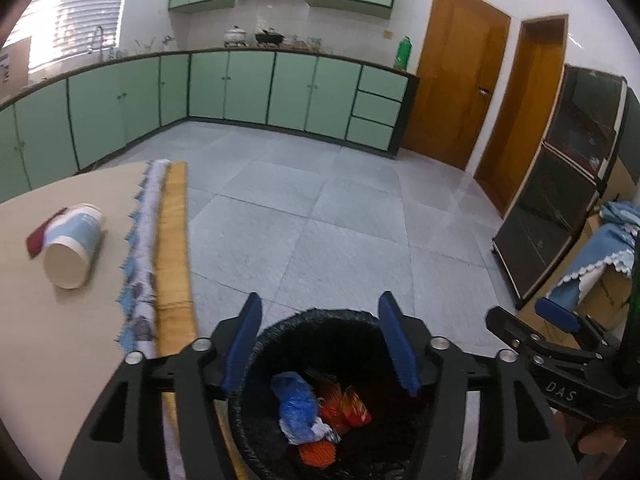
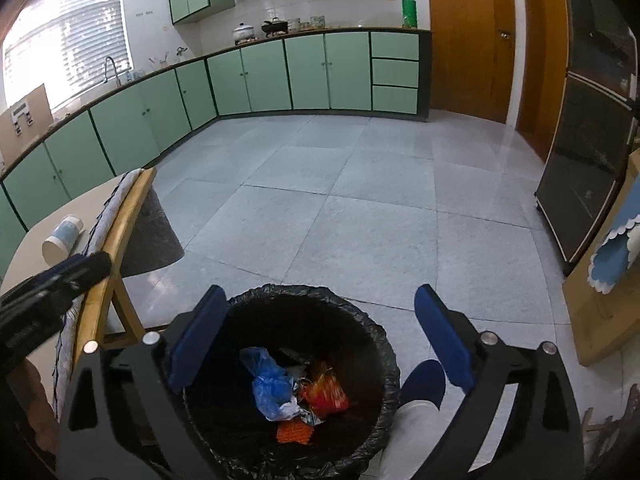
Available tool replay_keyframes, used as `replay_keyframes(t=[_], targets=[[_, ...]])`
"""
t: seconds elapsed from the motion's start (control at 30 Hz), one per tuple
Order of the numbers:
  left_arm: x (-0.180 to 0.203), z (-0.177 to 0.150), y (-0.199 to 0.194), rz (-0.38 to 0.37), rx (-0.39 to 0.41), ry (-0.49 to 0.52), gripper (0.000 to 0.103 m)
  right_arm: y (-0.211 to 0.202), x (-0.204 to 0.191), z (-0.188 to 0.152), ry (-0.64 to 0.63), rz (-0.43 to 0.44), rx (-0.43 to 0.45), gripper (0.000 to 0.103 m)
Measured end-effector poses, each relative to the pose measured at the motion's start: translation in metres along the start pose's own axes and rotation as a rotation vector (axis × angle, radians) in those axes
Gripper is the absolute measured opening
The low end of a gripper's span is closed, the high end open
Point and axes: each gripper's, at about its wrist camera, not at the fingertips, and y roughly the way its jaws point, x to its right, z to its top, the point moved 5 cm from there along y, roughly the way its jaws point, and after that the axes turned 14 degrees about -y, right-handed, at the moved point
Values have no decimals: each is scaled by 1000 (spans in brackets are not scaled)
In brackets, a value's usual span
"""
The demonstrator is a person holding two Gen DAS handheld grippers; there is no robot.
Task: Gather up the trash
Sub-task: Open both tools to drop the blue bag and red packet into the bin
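Trash lies already in the bin [image 2: 384, 344], which stands on the floor [image 2: 340, 200] just beside the tabletop [image 1: 60, 340]. Inside we see a blue bag [image 2: 270, 390], a red wrapper [image 2: 324, 394] and an orange piece [image 2: 294, 434]. The left tongs [image 1: 320, 346] hang above the bin with the jaws apart and nothing between them. The right tongs [image 2: 320, 340] are also spread wide and empty over the bin. On the tabletop 1 paper cup [image 1: 74, 246] lies on its side, touching a dark red thing [image 1: 42, 236] that we cannot name. We judge that most of the work is done and these 2 things are left to collect, if they count as trash.
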Motion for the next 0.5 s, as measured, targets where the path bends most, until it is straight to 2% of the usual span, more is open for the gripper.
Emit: replay_keyframes(t=[0.1,0.27,0.5], targets=[[-9,8,-15,21,37,-2,69,-7,-2,3,11,-1,18,97],[-29,18,-42,51,79,-10,74,-19,-20,13,6,18,52,98],[-84,30,-79,135,133,-42,75,-26,-63,28,-24,72,82,98]])
